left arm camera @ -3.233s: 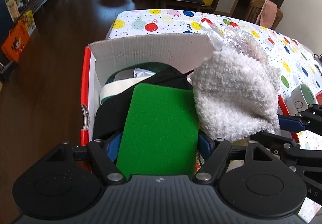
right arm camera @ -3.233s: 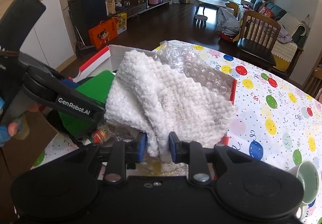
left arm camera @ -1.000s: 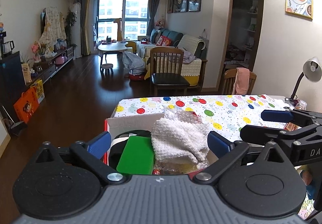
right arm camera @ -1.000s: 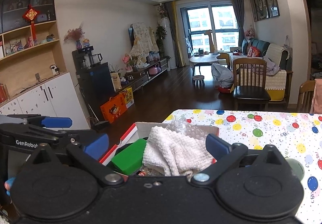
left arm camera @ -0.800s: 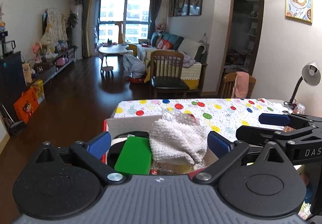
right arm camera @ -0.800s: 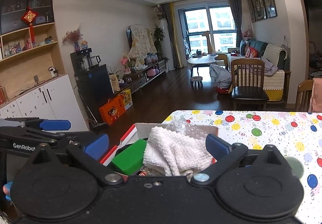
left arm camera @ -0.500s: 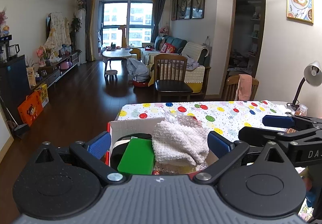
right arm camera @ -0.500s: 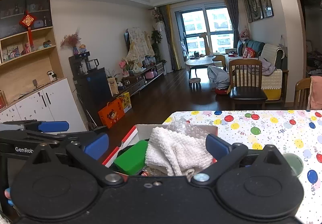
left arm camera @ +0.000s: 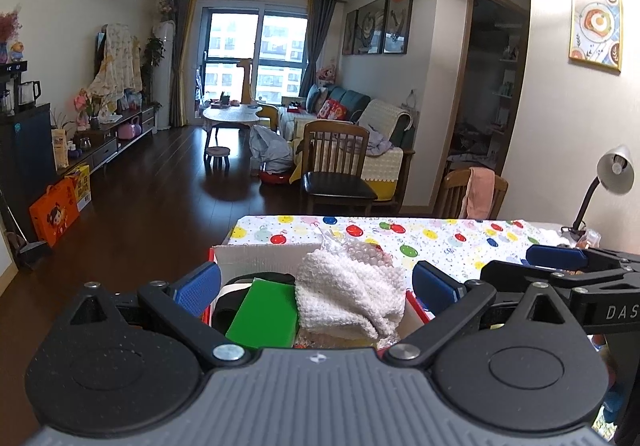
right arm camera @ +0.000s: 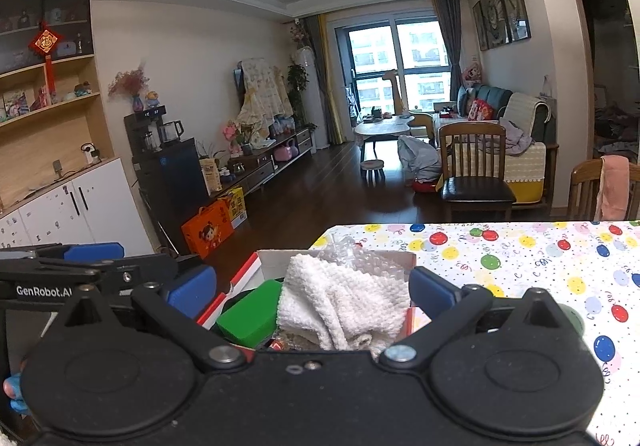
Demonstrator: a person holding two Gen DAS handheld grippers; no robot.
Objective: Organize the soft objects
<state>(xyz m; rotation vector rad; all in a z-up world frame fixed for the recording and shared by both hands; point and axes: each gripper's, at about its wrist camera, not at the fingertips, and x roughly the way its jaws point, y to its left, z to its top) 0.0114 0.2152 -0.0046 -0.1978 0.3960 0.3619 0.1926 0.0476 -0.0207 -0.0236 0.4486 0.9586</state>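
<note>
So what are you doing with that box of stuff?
A person is tidying soft things into a cardboard box on the spotty table. A white fluffy cloth and a green pad lie in it. The left gripper and right gripper are both open, holding nothing.

Cardboard box (left arm camera: 256, 252) on balloon-print table (left arm camera: 440, 242)

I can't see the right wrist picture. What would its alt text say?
An open right gripper frames a cardboard box on a balloon-print tablecloth, holding a white fluffy cloth beside a green pad. A living room lies beyond.
</note>
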